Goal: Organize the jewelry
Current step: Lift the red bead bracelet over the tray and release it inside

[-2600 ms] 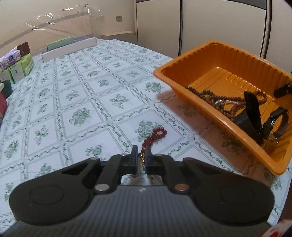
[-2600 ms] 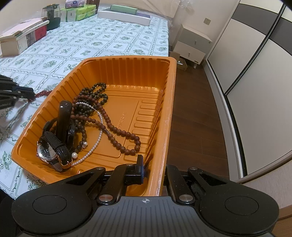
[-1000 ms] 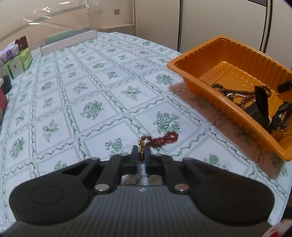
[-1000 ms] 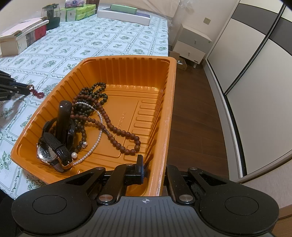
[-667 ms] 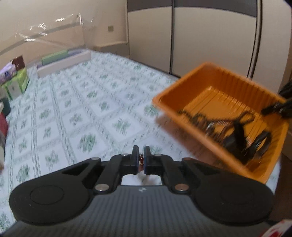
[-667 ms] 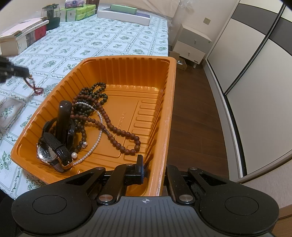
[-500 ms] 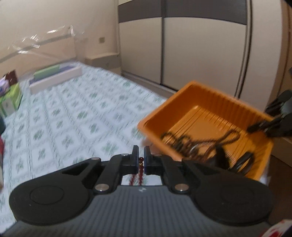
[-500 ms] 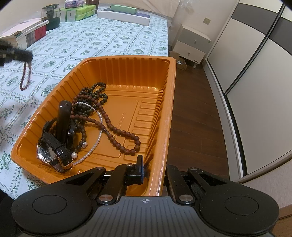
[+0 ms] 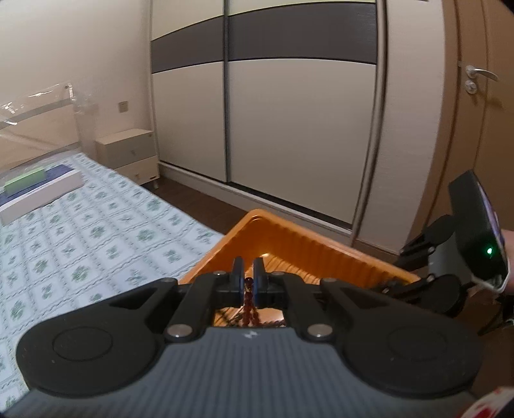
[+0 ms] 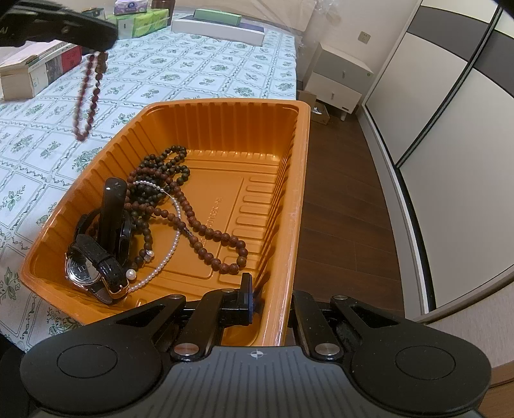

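A red bead bracelet (image 10: 87, 96) hangs free in the air, left of the orange tray (image 10: 225, 107) and above the floral cloth (image 10: 192, 74). My left gripper (image 9: 248, 279) is shut on its top end, and the beads (image 9: 249, 308) dangle below the fingers; the tray's far corner (image 9: 289, 238) lies just ahead. My right gripper (image 10: 273, 302) is shut on the tray's near right wall, one finger inside and one outside. In the tray lie dark bead necklaces (image 10: 160, 177), a brown bead strand (image 10: 208, 231), a pearl strand (image 10: 170, 249) and black-strapped watches (image 10: 93, 263).
The tray's right side overhangs the cloth's edge above a wooden floor (image 10: 337, 209). Books (image 10: 35, 70), tissue boxes (image 10: 141, 19) and a flat white box (image 10: 218, 27) sit at the far side. A bedside cabinet (image 10: 337, 80) and wardrobe doors (image 9: 289, 128) stand beyond.
My left gripper has lifted the red bracelet off the cloth and carried it up and toward the tray; the beads now hang in the air. The right gripper has not moved.
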{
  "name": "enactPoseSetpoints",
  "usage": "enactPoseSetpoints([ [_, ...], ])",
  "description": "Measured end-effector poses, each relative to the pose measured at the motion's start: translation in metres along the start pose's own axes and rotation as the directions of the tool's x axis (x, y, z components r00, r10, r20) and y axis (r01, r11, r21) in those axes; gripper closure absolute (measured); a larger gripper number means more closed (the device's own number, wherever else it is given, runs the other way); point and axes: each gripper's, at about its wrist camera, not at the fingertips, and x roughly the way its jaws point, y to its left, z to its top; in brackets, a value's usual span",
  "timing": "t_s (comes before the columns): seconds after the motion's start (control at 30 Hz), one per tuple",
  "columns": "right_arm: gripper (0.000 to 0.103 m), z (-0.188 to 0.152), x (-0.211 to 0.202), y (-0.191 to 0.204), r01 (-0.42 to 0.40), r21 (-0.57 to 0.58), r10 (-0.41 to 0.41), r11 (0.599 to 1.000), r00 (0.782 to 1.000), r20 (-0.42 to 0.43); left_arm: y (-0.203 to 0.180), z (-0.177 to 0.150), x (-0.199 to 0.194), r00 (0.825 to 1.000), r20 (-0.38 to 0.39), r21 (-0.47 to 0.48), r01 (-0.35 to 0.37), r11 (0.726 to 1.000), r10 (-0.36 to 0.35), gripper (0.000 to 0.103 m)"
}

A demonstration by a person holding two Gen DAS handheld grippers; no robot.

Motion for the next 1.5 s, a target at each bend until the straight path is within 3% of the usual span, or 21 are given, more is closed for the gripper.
enactPoseSetpoints([
  [0.43, 0.098, 0.000, 0.000, -0.002, -0.006, 0.004, 0.006, 1.000, 1.000, 0.000, -0.023, -0.006, 0.039, 0.995, -0.072, 0.028, 0.064, 0.998, -0.062, 0.099],
  [0.83, 0.098, -0.001, -0.001, -0.002, -0.008, 0.007, 0.008, 1.000, 1.000, 0.001, -0.027, -0.012, 0.053, 0.991, -0.112, 0.027, 0.074, 0.997, -0.070, 0.099],
  [1.0, 0.098, -0.001, -0.001, -0.001, -0.009, 0.008, 0.009, 1.000, 1.000, 0.001, -0.022, -0.012, 0.053, 0.990, -0.116, 0.002, 0.081, 0.997, -0.080, 0.089],
  [1.5, 0.098, -0.001, 0.000, -0.007, -0.018, 0.017, 0.018, 1.000, 1.000, 0.002, 0.019, -0.034, 0.010, 0.995, -0.085, -0.087, -0.057, 0.995, 0.049, 0.085],
])
